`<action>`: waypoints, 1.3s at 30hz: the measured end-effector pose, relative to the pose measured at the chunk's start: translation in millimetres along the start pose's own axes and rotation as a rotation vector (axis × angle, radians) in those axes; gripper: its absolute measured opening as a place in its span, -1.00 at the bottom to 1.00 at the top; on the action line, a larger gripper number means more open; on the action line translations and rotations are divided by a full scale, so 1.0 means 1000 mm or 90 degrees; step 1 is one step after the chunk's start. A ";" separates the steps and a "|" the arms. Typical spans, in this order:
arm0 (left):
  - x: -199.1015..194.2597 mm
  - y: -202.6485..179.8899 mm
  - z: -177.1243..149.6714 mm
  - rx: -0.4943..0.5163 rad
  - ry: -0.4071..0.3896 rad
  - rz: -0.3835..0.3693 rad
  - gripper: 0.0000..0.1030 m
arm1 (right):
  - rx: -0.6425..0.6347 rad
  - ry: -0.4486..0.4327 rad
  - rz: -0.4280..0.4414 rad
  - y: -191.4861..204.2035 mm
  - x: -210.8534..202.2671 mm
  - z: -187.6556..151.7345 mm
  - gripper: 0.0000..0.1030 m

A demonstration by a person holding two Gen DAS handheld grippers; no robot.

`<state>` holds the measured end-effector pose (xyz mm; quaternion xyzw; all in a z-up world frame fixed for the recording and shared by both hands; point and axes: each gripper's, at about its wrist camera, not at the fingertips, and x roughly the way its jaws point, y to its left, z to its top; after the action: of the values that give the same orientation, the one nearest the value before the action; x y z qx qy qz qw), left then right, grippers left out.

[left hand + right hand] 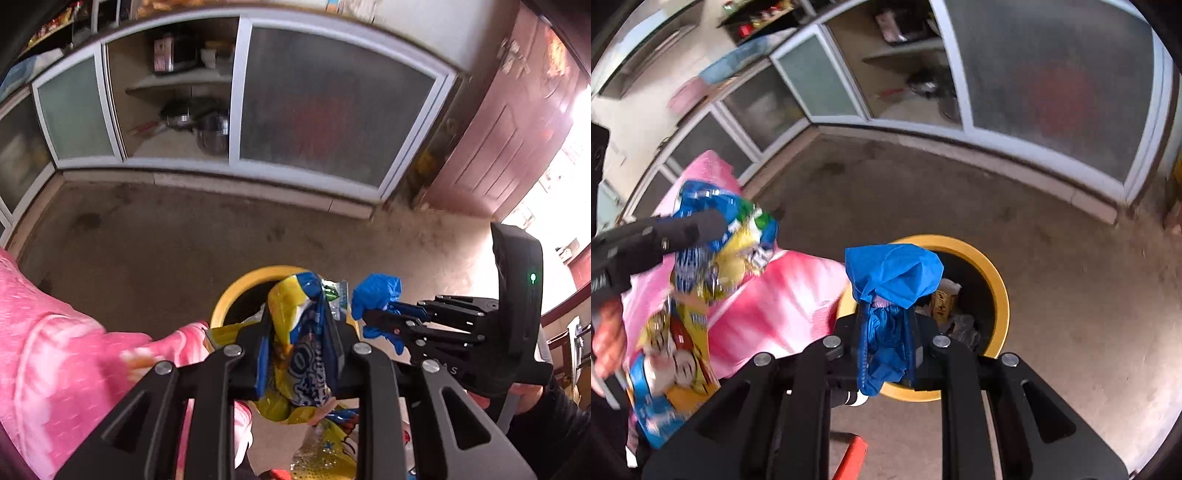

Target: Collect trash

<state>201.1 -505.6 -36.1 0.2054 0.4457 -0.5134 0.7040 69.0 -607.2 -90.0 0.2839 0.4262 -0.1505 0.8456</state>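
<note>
My left gripper [301, 325] is shut on a yellow and blue snack wrapper [299, 332] and holds it above the yellow-rimmed trash bin [236, 291]. My right gripper [886, 332] is shut on a crumpled blue glove [892, 273] and holds it over the near left rim of the same bin [991, 280], which has paper and plastic trash inside. In the left wrist view the right gripper [373, 319] with the blue glove [375, 291] is just right of the wrapper. In the right wrist view the left gripper [713, 225] and the wrapper [720, 240] are at the left.
A person in pink clothing [55, 350] is close at the left of the bin. A low cabinet with frosted sliding doors [325, 107] runs along the far side, with pots [210, 129] inside. A red-brown door [509, 122] stands at the right. The floor [184, 236] is bare concrete.
</note>
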 end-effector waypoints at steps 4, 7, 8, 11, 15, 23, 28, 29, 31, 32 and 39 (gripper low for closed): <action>0.032 0.003 0.006 -0.009 0.024 0.010 -0.57 | 0.014 0.039 -0.013 -0.010 0.032 0.002 -0.71; 0.046 0.002 0.011 -0.009 0.034 0.012 -0.56 | 0.009 0.048 -0.019 -0.012 0.042 0.001 -0.71; 0.049 0.001 0.011 -0.005 0.035 0.014 -0.56 | 0.010 0.050 -0.020 -0.013 0.044 0.002 -0.71; 0.058 -0.002 0.014 -0.002 0.036 0.013 -0.52 | 0.017 0.054 -0.026 -0.017 0.048 0.002 -0.70; 0.061 0.000 0.016 -0.016 0.025 0.021 -0.24 | 0.028 0.066 -0.033 -0.024 0.058 0.006 -0.55; 0.053 0.006 0.010 -0.030 0.017 0.008 0.09 | 0.044 0.066 -0.040 -0.035 0.058 0.009 0.23; 0.033 0.003 0.009 -0.022 -0.008 0.015 0.46 | 0.051 0.049 -0.034 -0.034 0.045 0.013 0.23; 0.028 0.003 0.009 -0.023 -0.015 0.020 0.49 | 0.053 0.043 -0.035 -0.034 0.042 0.014 0.24; 0.019 0.004 0.009 -0.034 -0.024 0.014 0.51 | 0.056 0.028 -0.034 -0.033 0.030 0.016 0.24; 0.014 0.005 0.009 -0.041 -0.028 0.008 0.51 | 0.056 0.021 -0.034 -0.033 0.024 0.016 0.25; -0.044 0.002 -0.003 -0.081 -0.106 -0.018 0.65 | 0.046 -0.098 -0.106 -0.018 -0.040 0.004 0.53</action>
<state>198.7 -478.6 -0.7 0.1108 0.4203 -0.5091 0.7429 38.8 -623.4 -61.8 0.2655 0.3765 -0.2568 0.8496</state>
